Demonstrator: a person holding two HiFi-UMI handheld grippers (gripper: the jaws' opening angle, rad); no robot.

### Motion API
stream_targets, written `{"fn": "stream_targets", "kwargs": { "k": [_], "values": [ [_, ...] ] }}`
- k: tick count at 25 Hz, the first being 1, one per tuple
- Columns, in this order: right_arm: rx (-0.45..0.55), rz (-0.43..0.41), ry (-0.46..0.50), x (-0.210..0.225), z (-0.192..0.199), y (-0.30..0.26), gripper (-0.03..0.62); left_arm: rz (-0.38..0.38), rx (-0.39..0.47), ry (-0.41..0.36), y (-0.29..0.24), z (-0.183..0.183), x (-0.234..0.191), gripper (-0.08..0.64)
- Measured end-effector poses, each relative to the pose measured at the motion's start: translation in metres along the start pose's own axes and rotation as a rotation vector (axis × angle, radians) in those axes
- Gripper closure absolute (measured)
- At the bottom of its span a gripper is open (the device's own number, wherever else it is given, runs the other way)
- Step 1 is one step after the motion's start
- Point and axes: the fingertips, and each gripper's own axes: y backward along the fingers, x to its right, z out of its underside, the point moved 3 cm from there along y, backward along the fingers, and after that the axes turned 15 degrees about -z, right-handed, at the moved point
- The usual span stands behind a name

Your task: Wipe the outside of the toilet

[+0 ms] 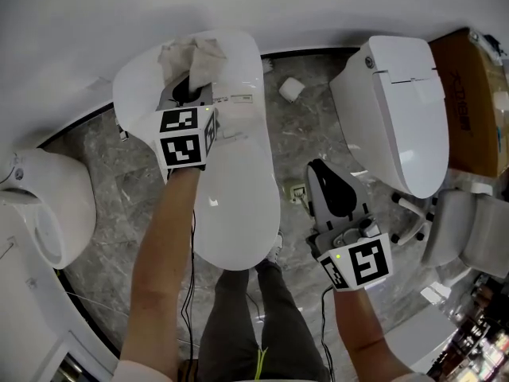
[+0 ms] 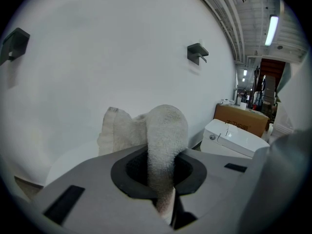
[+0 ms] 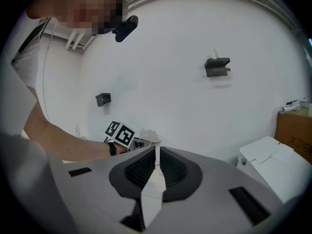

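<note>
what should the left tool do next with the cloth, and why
Probably sweep the left tool sideways along the rear top of the toilet: its jaws are shut on the cloth, which is bunched over that white surface by the wall.

We see toilet [image 1: 238, 181] at centre, cloth [image 1: 195, 54] on its rear top, left claw [image 1: 189, 86] at cloth. Second toilet [image 1: 402, 110] to right; right claw [image 1: 326, 173] between them, above floor [image 1: 119, 181]. Third toilet [image 1: 48, 205] left; box [image 1: 473, 94] far right.

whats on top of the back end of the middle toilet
A crumpled white cloth sits there, clamped in the left gripper. The patch of surface under the cloth is covered and can't be seen.
</note>
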Motion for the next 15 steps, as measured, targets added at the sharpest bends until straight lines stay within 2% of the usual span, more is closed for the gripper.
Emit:
{"fn": "stream_targets", "kwargs": {
  "k": [10,15],
  "values": [
    [0.031,0.043,-0.014,0.028,0.005,0.045,0.54,0.059,-0.015,0.014,-0.008,-0.002,0.063,0.502],
    [0.028,0.049,-0.015,0.03,0.01,0.056,0.54,0.118,-0.023,0.016,-0.01,0.002,0.09,0.502]
  ]
}}
